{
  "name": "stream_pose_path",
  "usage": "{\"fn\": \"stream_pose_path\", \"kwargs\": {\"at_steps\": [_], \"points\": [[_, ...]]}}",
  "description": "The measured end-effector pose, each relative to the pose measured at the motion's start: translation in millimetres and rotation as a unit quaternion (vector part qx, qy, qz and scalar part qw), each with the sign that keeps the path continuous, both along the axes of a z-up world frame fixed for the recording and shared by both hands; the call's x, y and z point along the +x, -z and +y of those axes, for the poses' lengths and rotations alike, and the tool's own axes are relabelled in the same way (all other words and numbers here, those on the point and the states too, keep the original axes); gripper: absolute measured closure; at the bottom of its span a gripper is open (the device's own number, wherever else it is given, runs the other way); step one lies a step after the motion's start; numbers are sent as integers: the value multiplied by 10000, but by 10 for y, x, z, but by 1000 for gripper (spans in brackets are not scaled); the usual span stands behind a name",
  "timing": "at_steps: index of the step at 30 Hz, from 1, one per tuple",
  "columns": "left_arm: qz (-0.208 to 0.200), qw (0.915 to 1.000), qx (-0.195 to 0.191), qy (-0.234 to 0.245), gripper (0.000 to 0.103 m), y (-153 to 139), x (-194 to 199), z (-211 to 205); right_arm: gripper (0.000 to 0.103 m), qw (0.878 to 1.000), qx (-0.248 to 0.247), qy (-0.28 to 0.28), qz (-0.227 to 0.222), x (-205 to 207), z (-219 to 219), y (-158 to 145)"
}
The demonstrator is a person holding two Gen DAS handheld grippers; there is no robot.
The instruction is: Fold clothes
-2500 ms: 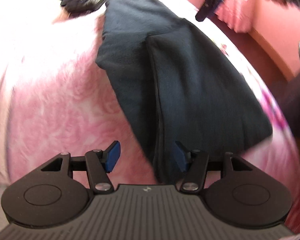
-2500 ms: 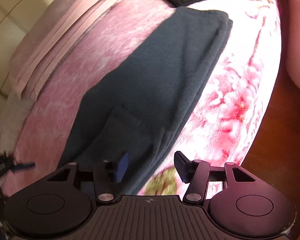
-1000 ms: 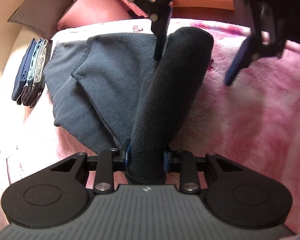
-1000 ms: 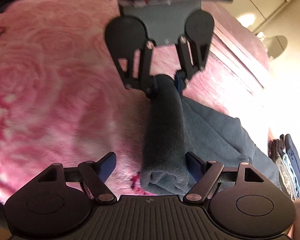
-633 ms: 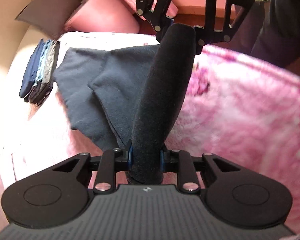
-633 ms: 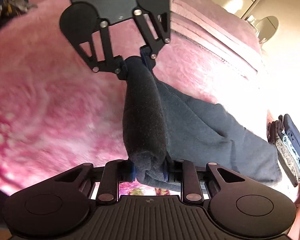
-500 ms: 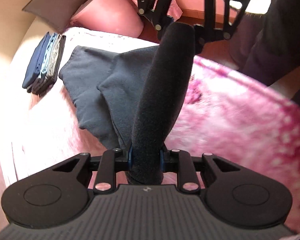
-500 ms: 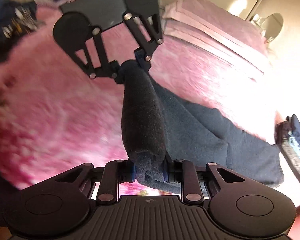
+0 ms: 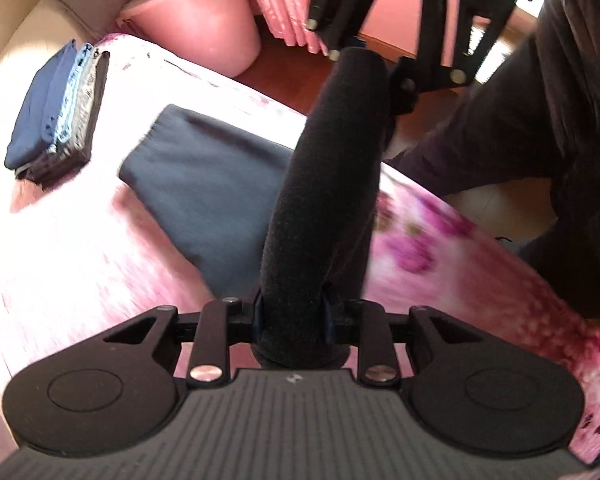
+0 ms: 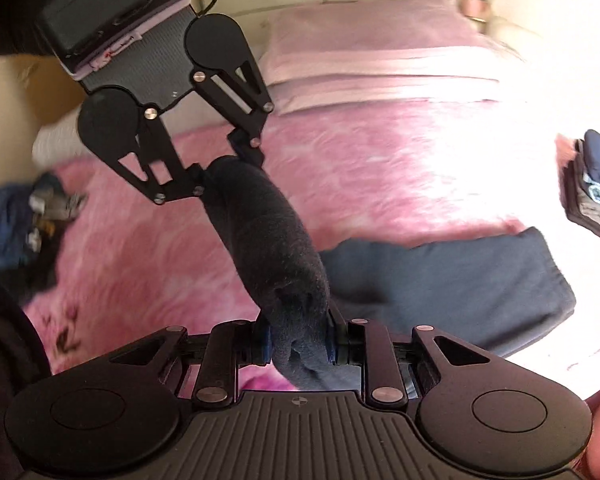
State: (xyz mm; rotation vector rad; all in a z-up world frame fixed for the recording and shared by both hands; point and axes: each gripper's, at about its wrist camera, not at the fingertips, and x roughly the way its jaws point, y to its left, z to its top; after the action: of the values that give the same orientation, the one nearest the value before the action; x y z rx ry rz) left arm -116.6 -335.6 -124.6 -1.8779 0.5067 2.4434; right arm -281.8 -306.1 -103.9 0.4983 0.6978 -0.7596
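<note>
Both grippers have come up off the bed since a second ago, taking one edge of the dark fleece garment with them; back then the right jaws stood wide around the bunched cloth, now they are clamped on it. Left gripper: the log has its jaws opening a touch at this moment, yet both blue pads visibly press on the rolled edge between them, so the cloth is held. Right gripper: clenched on the other end of the same roll, pads tight on either side. In the right wrist view the left gripper shows far left, cloth stretched as a thick dark tube between the two tools. In the left wrist view the right gripper shows far, right of centre, at the other end of the tube.

Rest of the garment hangs down to the pink floral blanket and lies flat there, left of the tube in the left wrist view. Stack of folded clothes sits far left on the blanket, apart from the garment. Person's dark sleeve at far right. Heap of blue clothing at left in the right wrist view. Folded pink bedding on the far side of the bed.
</note>
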Motion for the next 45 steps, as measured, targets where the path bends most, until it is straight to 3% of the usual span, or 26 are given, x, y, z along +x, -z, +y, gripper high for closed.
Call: {"fn": "stream_pose_path", "kwargs": {"at_steps": [5,10,15,21,24,28,30,32,34,36,40,41,45], "points": [[-53,9999,87,-62,77,5,-767,-769,79,9965,276,534,-583,-726,-734,17],[-256,9989,391,38,77,382,-1497,-1475,79,9863,821,1008,-1012,-1442,-1422,317],[-521,9957,740,216,76,769,-2095,-2018,79,9700,1389,1493,-1326,-2018,-1900,651],[-1027,9866,1247,226,73,1329,-2516,-2488,79,9419,2109,2053,-1619,-2486,-2323,1184],[-1159,9821,1476,153,73,1504,-2606,-2696,79,9315,2259,2240,-1765,-2596,-2445,1355],[-1196,9734,1928,-314,68,1694,-2606,-2984,79,9106,2546,2522,-2059,-2735,-2564,1592],[-1167,9677,2147,-624,67,1762,-2584,-3103,71,9022,2641,2677,-2111,-2779,-2574,1669],[-1049,9654,2252,-787,66,1728,-2519,-3144,56,8947,2692,2882,-2100,-2834,-2544,1678],[-902,9639,2324,-939,63,1670,-2440,-3165,56,8878,2677,3015,-2217,-2897,-2463,1616],[-677,9586,2476,-1232,63,1618,-2341,-3215,56,8792,2668,3153,-2374,-2948,-2375,1552],[-191,9379,2832,-1995,69,1584,-2216,-3370,58,8663,2577,3421,-2571,-2991,-2279,1492],[-145,9353,2858,-2083,72,1562,-2184,-3377,76,8649,2578,3477,-2542,-2984,-2282,1492],[-70,9408,2637,-2128,73,1380,-2141,-3345,79,8637,2558,3463,-2619,-2922,-2333,1428]]}}
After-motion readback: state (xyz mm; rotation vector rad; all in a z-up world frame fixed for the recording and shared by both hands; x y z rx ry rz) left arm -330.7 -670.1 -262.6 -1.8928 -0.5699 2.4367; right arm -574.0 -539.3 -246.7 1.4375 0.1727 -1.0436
